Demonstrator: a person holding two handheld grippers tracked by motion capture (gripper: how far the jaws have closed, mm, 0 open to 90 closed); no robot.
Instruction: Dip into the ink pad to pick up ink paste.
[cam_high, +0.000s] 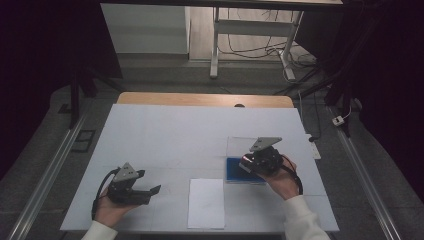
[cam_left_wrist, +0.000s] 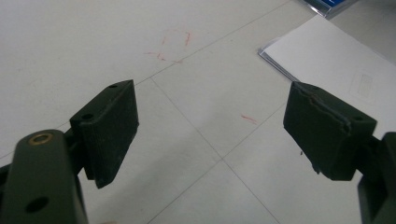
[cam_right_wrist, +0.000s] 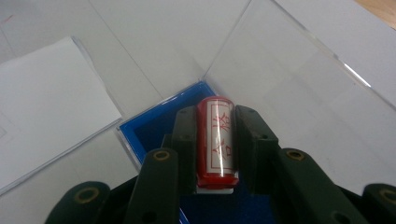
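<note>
Two grippers: right gripper (cam_right_wrist: 215, 140) clamps a red stamp (cam_right_wrist: 215, 140) above the blue box (cam_right_wrist: 149, 128); left gripper (cam_left_wrist: 210, 126), well left of it, gapes apart.

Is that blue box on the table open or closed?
Open. The blue box has its clear lid swung up and back, and the right gripper holds a red stamp over its inside.

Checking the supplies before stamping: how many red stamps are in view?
1. The red stamp is clamped between the right gripper's jaws, above the blue ink pad in its open clear case. Others could be hidden beneath the gripper.
</note>
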